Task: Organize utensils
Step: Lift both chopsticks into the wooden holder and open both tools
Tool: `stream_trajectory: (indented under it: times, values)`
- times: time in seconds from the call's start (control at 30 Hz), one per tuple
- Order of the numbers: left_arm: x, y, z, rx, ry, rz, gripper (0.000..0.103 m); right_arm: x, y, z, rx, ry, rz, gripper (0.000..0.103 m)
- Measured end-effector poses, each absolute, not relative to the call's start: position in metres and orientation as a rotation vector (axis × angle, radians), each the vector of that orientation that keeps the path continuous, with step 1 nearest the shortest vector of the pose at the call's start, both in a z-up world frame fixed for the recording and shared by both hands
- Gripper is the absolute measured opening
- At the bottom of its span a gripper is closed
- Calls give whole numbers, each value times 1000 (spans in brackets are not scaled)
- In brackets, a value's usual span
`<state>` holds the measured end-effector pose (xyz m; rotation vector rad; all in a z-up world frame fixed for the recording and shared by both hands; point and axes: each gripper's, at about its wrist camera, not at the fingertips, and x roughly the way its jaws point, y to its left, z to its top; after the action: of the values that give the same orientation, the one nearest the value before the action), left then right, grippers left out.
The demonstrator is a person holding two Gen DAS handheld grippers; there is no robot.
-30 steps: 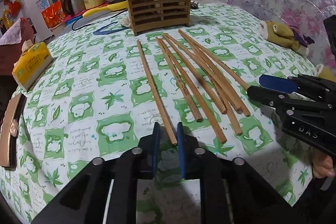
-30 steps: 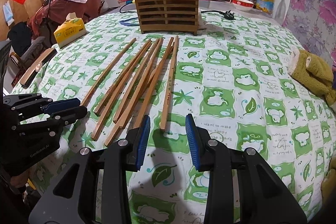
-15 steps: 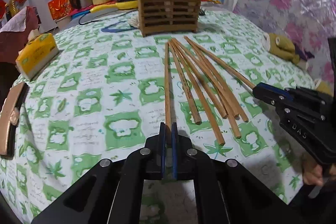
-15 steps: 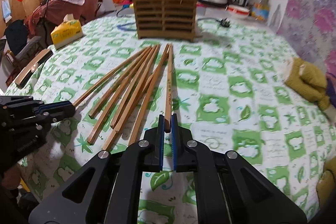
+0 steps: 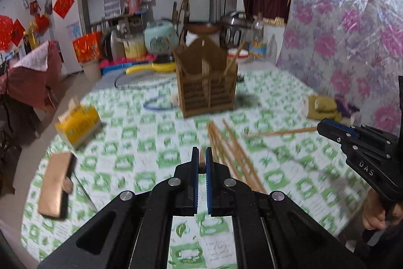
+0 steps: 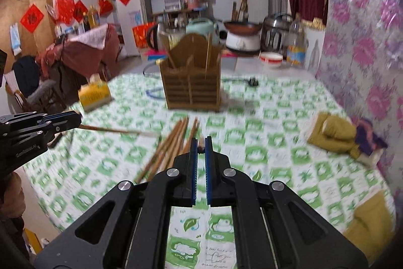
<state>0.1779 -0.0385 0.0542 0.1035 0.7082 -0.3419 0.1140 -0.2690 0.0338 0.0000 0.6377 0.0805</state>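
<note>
Left wrist view looks over the table (image 5: 121,143), covered in a green-and-white patterned cloth and running well ahead of the fingers. Straight ahead of them, far up the cloth, stands the wooden slatted utensil holder (image 5: 206,90), upright, with a stick leaning in each of its two compartments. To the left of the fingers lie a yellow tissue box (image 5: 78,125) and, nearer, a flat brown block (image 5: 54,185). Off to the right sits an olive soft toy (image 5: 322,107) by the floral curtain. Just ahead and right of the fingertips, a loose bundle of chopsticks (image 5: 226,150) lies on the cloth.

Both grippers have just been closing, each with a chopstick between the pads. The left gripper (image 5: 201,159) is pinched narrow on the near end of the left chopstick (image 5: 201,160), seen end-on here; from the right wrist view that stick (image 6: 113,130) juts sideways from the gripper (image 6: 75,119), clear above the cloth. The right gripper (image 6: 201,149) is likewise clamped on the right chopstick (image 6: 201,146), which in the left wrist view (image 5: 282,132) reaches leftward from its tips (image 5: 321,126), lifted off the table.
</note>
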Motion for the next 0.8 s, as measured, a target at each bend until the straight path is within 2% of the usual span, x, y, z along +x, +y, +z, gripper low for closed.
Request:
stream_trajectory:
  times: [0.2,0.53,0.8]
  values:
    - [195,-47,97,93,658,-357,5,125,-271,73,8,585,103,6]
    - [255,-71,139,111,625,-364,5,175,-262,104,-10,546,133,6]
    - [320,-85,202,34,426,-316,5,249,-256,156,25,404,122,6]
